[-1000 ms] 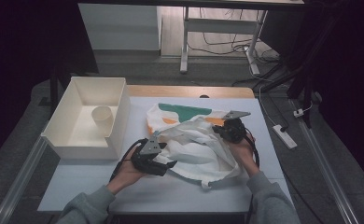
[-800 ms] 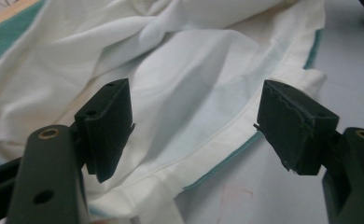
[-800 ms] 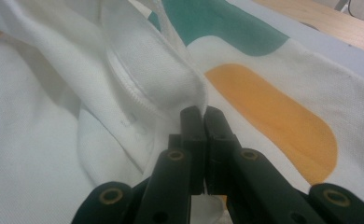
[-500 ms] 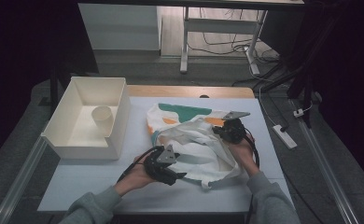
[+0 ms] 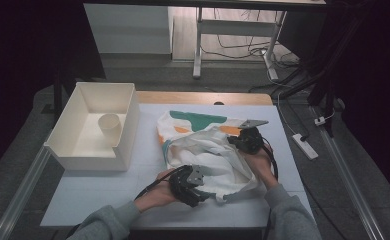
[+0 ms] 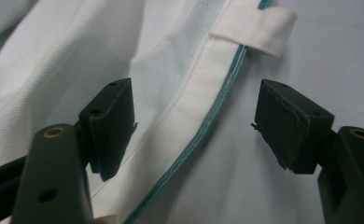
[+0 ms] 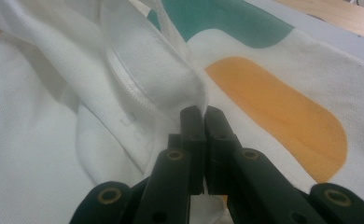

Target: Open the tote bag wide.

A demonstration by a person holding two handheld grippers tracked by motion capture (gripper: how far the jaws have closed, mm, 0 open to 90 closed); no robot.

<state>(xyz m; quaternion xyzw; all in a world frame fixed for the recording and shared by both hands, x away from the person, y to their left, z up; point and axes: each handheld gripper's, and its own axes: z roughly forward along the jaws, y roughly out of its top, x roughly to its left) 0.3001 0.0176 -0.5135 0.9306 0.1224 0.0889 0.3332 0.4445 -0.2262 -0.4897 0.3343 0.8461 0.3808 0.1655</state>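
Observation:
A white cloth [image 5: 210, 152] with green and orange patches lies crumpled in the middle of the table. My left gripper [image 5: 202, 180] is at its near edge, open. In the left gripper view its jaws [image 6: 194, 122] straddle the cloth's hem with green piping [image 6: 203, 128] without pressing it, and a white loop [image 6: 255, 29] is sewn on just beyond. My right gripper [image 5: 236, 141] sits at the cloth's right side. The right gripper view has it [image 7: 203, 114] shut on a raised white fold [image 7: 157, 79] next to an orange patch [image 7: 283, 112].
A white open box [image 5: 129, 125] stands at the left of the table with a paper cup [image 5: 109, 128] inside. A white power strip [image 5: 305, 146] lies on the floor to the right. Bare table [image 5: 103, 192] stretches along the near left.
My left gripper has slid to the right along the cloth's near edge and sunk a little. The right gripper has kept still, holding its fold.

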